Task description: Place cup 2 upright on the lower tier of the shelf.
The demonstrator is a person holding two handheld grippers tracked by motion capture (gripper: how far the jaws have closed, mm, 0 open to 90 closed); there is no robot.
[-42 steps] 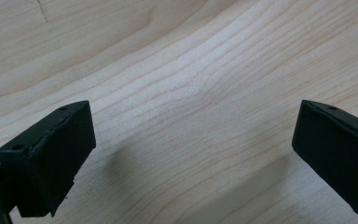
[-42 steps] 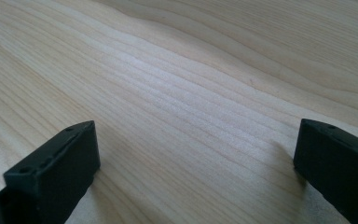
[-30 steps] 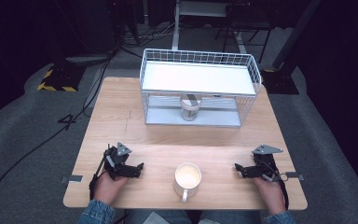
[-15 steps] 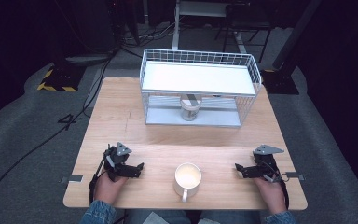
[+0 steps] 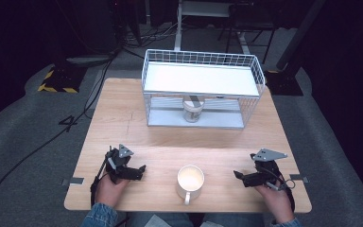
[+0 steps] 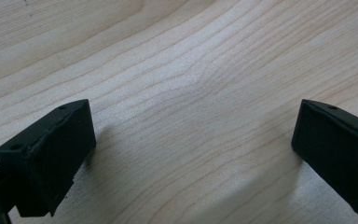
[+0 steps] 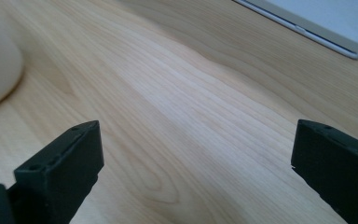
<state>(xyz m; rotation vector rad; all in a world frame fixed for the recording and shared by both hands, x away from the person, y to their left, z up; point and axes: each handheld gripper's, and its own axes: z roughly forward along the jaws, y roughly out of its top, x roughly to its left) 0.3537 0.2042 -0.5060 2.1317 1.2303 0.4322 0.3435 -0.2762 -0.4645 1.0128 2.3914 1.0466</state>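
1. Left gripper (image 5: 141, 169) rests on the desk (image 5: 137, 127) left of the white mug (image 5: 190, 179), fingers (image 6: 46, 158) spread, holding nothing.
2. The mug stands between both grippers, handle toward the person.
3. Right gripper (image 5: 237, 176) lies right of the mug, fingers (image 7: 60, 175) spread, pointing at it; both look about equally near.

Numeral "4" marked on the grey floor (image 5: 14, 142) at left of frame (image 5: 69, 122), beside the table's left edge, no other legible text
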